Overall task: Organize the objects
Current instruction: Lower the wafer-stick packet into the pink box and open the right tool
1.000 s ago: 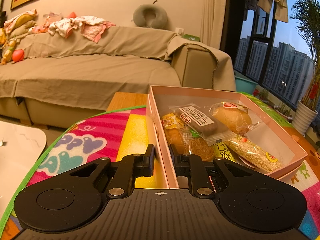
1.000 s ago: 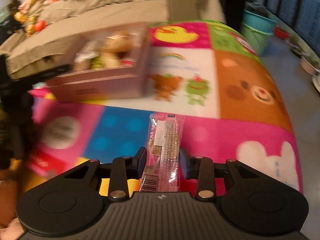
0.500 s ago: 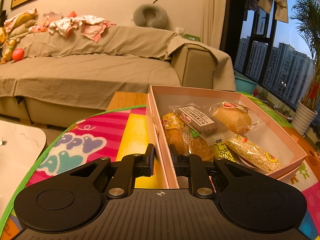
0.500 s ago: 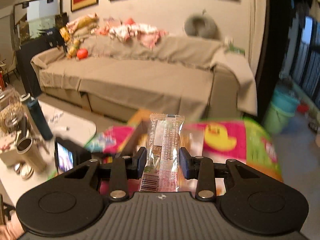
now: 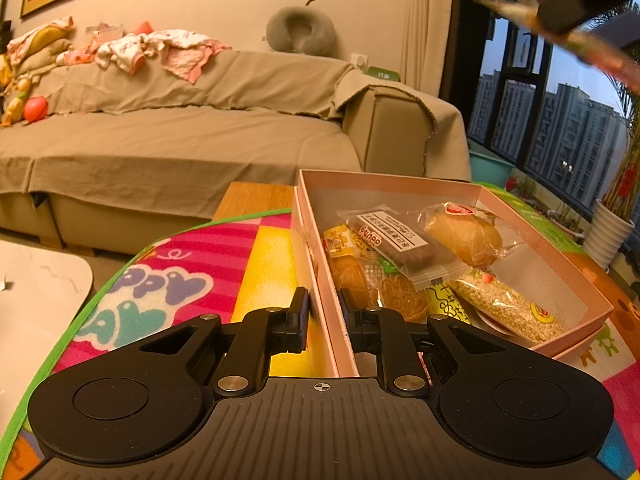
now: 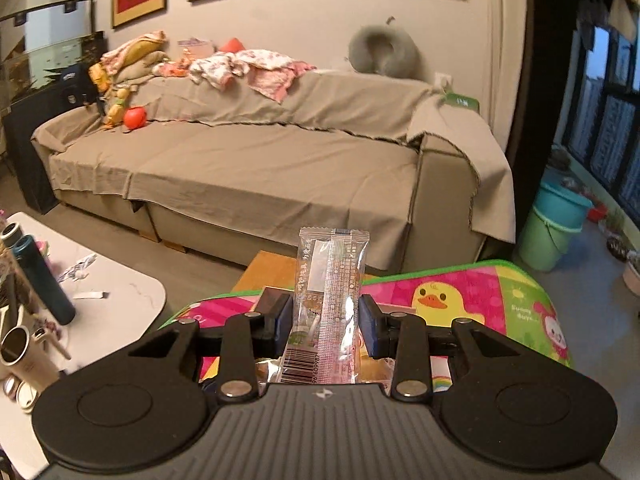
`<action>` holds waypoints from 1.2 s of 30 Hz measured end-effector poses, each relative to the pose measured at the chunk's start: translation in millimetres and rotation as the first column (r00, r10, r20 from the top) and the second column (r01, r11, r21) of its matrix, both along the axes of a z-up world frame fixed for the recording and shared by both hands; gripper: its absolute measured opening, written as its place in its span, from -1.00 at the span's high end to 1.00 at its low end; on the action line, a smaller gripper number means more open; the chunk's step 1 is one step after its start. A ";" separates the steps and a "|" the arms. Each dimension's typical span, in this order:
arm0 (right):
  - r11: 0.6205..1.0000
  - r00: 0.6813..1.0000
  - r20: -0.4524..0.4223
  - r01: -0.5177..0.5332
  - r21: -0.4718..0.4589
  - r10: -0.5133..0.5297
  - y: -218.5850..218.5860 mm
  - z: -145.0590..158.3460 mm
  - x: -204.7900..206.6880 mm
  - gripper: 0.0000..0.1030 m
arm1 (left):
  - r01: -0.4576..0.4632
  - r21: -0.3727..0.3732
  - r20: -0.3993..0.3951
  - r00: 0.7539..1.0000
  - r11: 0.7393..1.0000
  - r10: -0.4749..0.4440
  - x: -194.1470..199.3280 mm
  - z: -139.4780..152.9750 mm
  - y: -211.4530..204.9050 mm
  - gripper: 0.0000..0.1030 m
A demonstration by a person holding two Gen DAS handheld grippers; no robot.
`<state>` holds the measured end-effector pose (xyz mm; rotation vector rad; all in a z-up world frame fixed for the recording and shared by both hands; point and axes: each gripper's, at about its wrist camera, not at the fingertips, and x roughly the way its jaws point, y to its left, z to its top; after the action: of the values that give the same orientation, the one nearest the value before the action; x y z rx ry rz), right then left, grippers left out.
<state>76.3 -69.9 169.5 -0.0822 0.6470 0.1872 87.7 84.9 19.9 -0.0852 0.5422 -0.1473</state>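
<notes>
An open pink box (image 5: 384,181) lies on a colourful play mat (image 5: 180,280) and holds several wrapped snacks, among them a bun (image 5: 464,236) and a grain bar (image 5: 504,308). My left gripper (image 5: 325,320) is shut on the box's left wall, one finger outside and one inside. My right gripper (image 6: 326,320) is shut on a clear snack packet (image 6: 328,280) that stands upright between its fingers, held in the air above the mat's far end. In the left wrist view the right gripper (image 5: 560,12) shows as a blurred dark shape at the top right.
A cloth-covered sofa (image 6: 260,168) fills the background, with clothes and a neck pillow on its back. A white low table (image 6: 120,300) at the left carries a dark bottle (image 6: 40,276) and cups. Buckets (image 6: 560,216) and a plant pot (image 5: 608,236) stand by the window.
The right gripper has risen from low over the mat and tilted up to face the sofa, still holding the packet; it now shows at the top right of the left wrist view. The left gripper stayed still.
</notes>
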 end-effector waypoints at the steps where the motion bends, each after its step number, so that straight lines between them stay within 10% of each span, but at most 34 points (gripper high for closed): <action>1: 1.000 1.000 -0.008 0.010 0.003 -0.010 -1.2 -3.4 4.2 0.32 | 0.000 0.000 0.000 1.000 1.000 0.000 0.0 0.1 0.0 0.65; 20: 0.991 0.998 -0.054 0.006 -0.137 -0.014 -38.6 -62.8 -19.6 -0.29 | 0.001 0.001 0.000 1.000 1.000 -0.001 -0.1 0.5 0.0 0.65; 28: 0.999 0.981 -0.189 -0.038 0.011 0.040 -43.4 -88.3 -12.6 -0.29 | 0.002 0.001 0.001 1.000 1.000 -0.002 -0.4 -2.1 -1.4 0.65; 36: 0.987 0.952 -0.272 -0.158 -0.041 0.142 -1.1 -116.4 -0.4 0.72 | 0.003 -0.002 -0.001 1.000 1.000 -0.003 -0.1 -2.5 -1.1 0.64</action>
<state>76.0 -71.0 53.1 -0.1683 0.9182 0.3290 87.6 83.7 17.3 -0.0860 0.5434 -0.1511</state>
